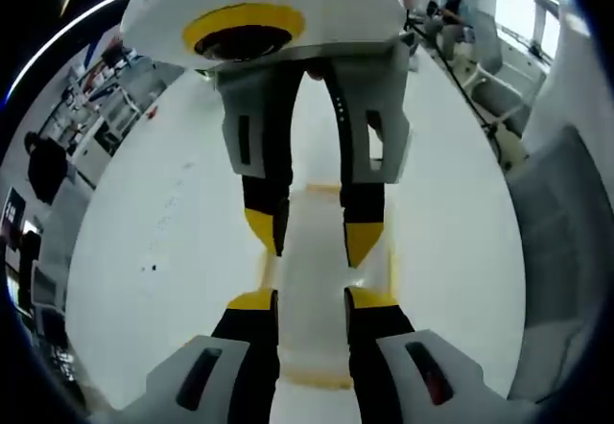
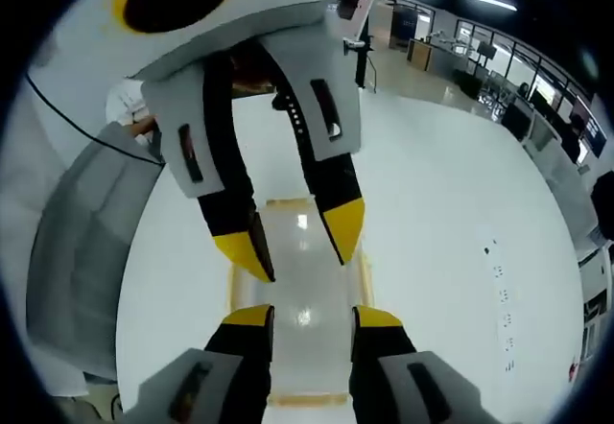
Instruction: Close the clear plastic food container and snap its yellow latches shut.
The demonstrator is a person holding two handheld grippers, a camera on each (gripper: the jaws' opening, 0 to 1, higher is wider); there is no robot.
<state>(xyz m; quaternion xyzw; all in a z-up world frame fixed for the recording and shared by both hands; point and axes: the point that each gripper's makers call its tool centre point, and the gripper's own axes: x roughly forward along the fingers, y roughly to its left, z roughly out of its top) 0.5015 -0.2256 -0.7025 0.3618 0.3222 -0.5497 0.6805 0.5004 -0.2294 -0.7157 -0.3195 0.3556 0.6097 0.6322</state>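
Left gripper point(image 1: 312, 301): jaws parted, holding nothing, poised above the container point(image 1: 317, 280). Right gripper point(image 2: 305, 320): jaws likewise released and empty, set over the same container point(image 2: 302, 280) from the opposite end. Each view shows the other gripper facing it, tips nearly meeting above the box.

The container lies flat on the white surface point(image 1: 144, 251), directly beneath both pairs of jaws. Its lid appears to be down already, though glare and the jaws hide the seam, so seating cannot be confirmed.

Handling judgement: light, thin clear plastic, slick, and likely to skid on this smooth surface if pushed from one side only. Best taken at the latches point(image 1: 312, 378) on the rim, pressing from both ends at once; the lid panel should flex under load.

Count: one container; two grippers; yellow latch edges seen on at least three sides, exact number uncertain. A grey chair point(image 1: 566, 251) stands beside the surface.
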